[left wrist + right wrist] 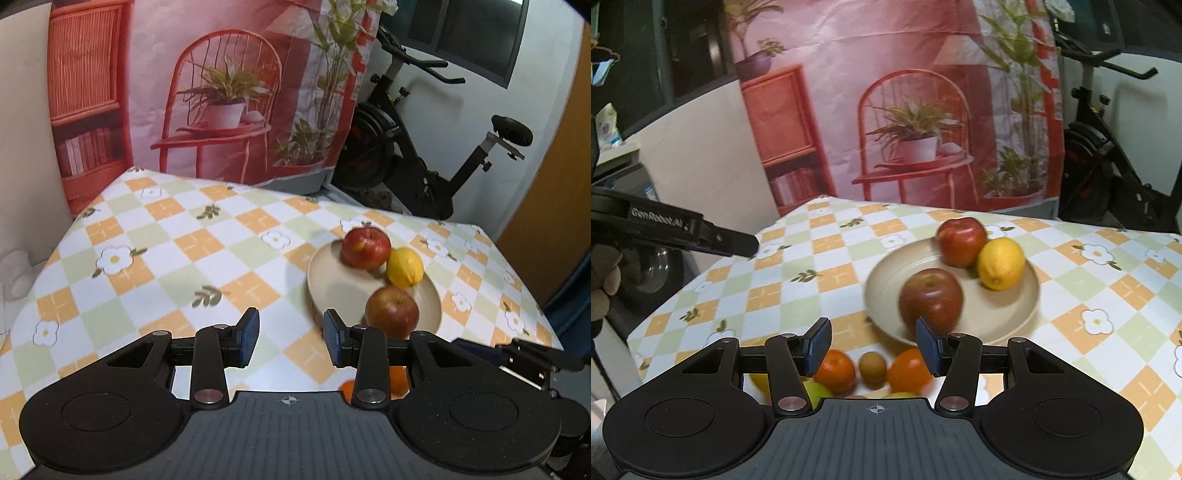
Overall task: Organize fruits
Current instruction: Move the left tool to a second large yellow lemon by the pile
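Loose fruit: two oranges and a small brown kiwi are seen on the checked tablecloth, directly under the right gripper, with yellow-green fruit half hidden at the housing edge (kind not clear).

Plate: a beige plate is set beyond the loose fruit, slightly to the right, and is loaded with a dark red apple at its near rim, a brighter red apple at the back and a lemon beside that.

Key relation: the kiwi is framed almost on the centreline between the blue pads, just below them, with an orange to either side; a short drop is judged enough to reach it.

Right gripper: jaws are held apart, nothing between them.

Left gripper: jaws are likewise spread and empty; it is aimed at bare cloth left of the plate, with an orange only glimpsed behind its right finger.

Nearer hand: the right, clearly, for the loose fruit.

Risk: round fruit is packed close, so a neighbour may be nudged and rolled.
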